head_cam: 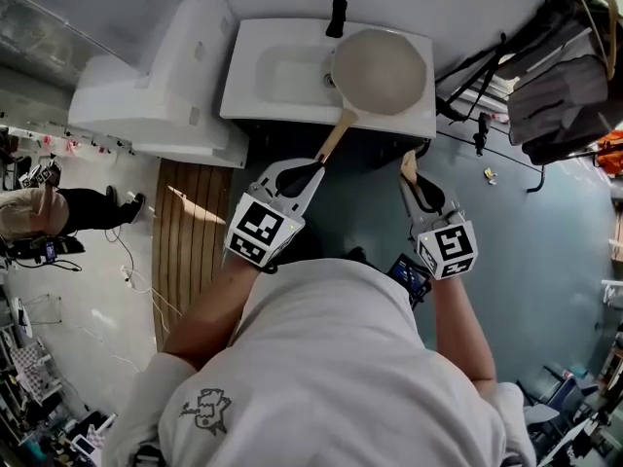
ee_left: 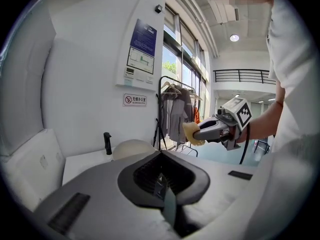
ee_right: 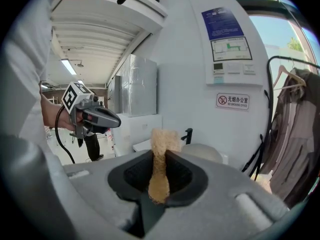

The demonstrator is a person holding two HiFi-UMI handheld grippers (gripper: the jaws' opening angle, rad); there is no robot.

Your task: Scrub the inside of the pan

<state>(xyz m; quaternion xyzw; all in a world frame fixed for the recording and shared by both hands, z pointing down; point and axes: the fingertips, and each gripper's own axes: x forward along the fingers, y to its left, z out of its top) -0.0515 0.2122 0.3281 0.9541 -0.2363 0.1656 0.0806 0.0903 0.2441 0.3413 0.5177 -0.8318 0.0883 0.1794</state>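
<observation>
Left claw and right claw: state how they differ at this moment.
The left claw is shut on nothing; the right claw is shut on a tan sponge. In the head view the left claw's tip shows beside the end of the wooden handle of the pan, while the right claw is apart from it, further right. Both point toward the sink.

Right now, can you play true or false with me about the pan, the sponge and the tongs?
1. The right tongs grip a sponge. True.
2. The left tongs are wide open. False: they are shut, with nothing between them.
3. The pan rests on the white sink. True.
4. The sponge is inside the pan. False: it is in the right tongs, away from the pan.
5. The faucet is red. False: it is black.
</observation>
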